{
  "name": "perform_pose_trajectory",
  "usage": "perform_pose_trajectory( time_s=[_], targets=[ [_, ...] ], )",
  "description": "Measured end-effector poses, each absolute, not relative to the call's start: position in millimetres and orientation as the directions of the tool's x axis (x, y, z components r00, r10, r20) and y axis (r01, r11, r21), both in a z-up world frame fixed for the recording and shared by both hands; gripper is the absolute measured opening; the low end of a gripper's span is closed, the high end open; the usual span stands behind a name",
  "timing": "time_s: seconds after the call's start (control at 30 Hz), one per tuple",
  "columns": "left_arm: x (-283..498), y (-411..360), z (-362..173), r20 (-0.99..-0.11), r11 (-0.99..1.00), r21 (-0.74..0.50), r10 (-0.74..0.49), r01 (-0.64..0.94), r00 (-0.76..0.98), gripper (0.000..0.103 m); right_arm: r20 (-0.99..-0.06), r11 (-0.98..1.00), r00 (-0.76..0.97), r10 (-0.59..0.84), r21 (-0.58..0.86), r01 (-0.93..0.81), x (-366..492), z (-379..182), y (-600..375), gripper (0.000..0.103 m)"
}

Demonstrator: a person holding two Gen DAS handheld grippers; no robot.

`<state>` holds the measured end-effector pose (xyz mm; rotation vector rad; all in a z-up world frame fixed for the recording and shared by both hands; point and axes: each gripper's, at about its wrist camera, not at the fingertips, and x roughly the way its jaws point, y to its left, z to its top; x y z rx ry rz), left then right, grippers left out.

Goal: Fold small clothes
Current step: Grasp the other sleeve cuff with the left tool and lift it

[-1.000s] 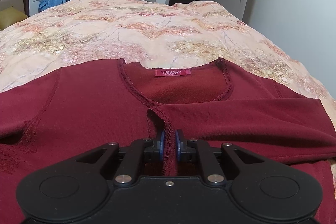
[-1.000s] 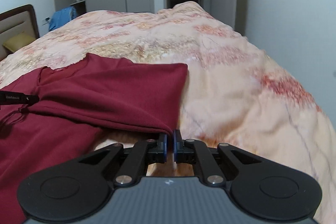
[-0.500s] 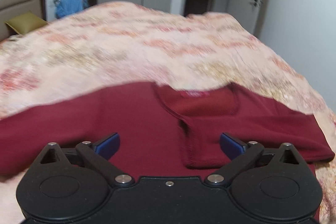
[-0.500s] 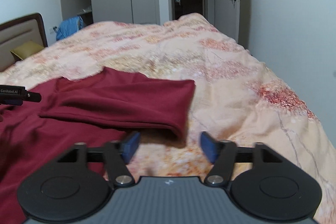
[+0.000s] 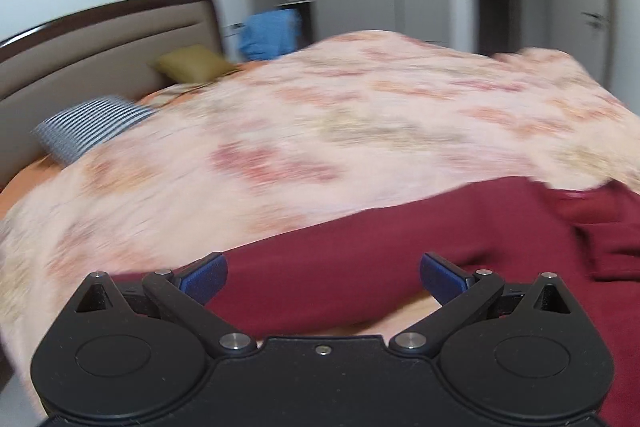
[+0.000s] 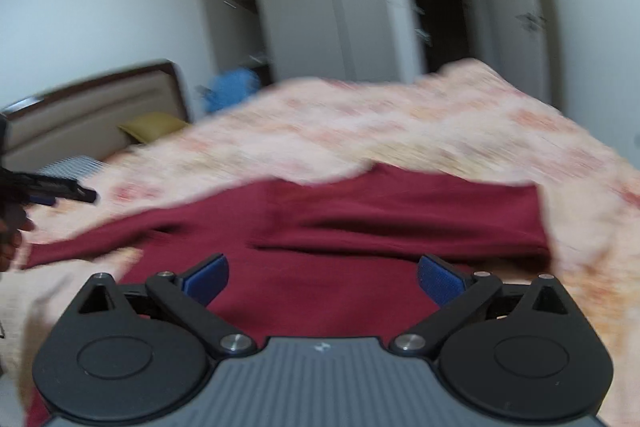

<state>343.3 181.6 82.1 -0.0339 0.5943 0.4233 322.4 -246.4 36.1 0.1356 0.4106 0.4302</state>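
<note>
The dark red garment point(image 5: 400, 247) lies flat on the bed, on top of the floral quilt point(image 5: 340, 115), and nothing holds it. The left gripper point(image 5: 323, 277) hangs above one long sleeve of it; its jaws are spread wide, and the blue pads point(image 5: 202, 277) do not touch the cloth. At the right edge of this view the neckline with a small label point(image 5: 576, 195) is visible, but blurred.

The right gripper point(image 6: 323, 277) is over the body of the garment, and its jaws are opening, with nothing between them (only cloth lying lower down). Just beyond it one sleeve point(image 6: 400, 223) is folded across the chest, and the other sleeve stretches out towards the left.

At the left edge of the right wrist view a dark gripper part and a hand point(image 6: 10, 227) appear. Behind the quilt there are a headboard point(image 5: 100, 43), an olive pillow point(image 5: 192, 65), a striped pillow point(image 5: 88, 127) and something blue point(image 5: 270, 33) near the wardrobe.
</note>
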Motion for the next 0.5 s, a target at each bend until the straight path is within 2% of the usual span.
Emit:
perform_pose_trajectory(
  time_s=[0.1,0.23,0.37,0.5],
  targets=[
    [310.3,227.0,71.4,-0.572,0.881,0.035,0.404,-0.471,0.714,0.102,-0.291,0.845,0.794,0.534,0.217,-0.489,302.6,39.9,-217.8,0.103],
    [277.0,279.6,47.4,-0.601,0.822,-0.04,0.435,-0.569,0.671,0.102,-0.252,0.781,0.74,0.624,0.225,-0.582,280.6,37.3,-181.0,0.103],
    [260.1,321.1,20.8,-0.622,0.755,-0.149,0.431,-0.638,0.654,0.102,-0.242,0.745,0.706,0.666,0.165,-0.646,261.3,31.1,-144.9,0.103],
    [260.2,350.1,-0.1,-0.622,0.684,-0.239,0.437,-0.689,0.65,0.102,-0.266,0.754,0.712,0.65,0.109,-0.648,253.3,23.6,-116.6,0.103]
  ],
)
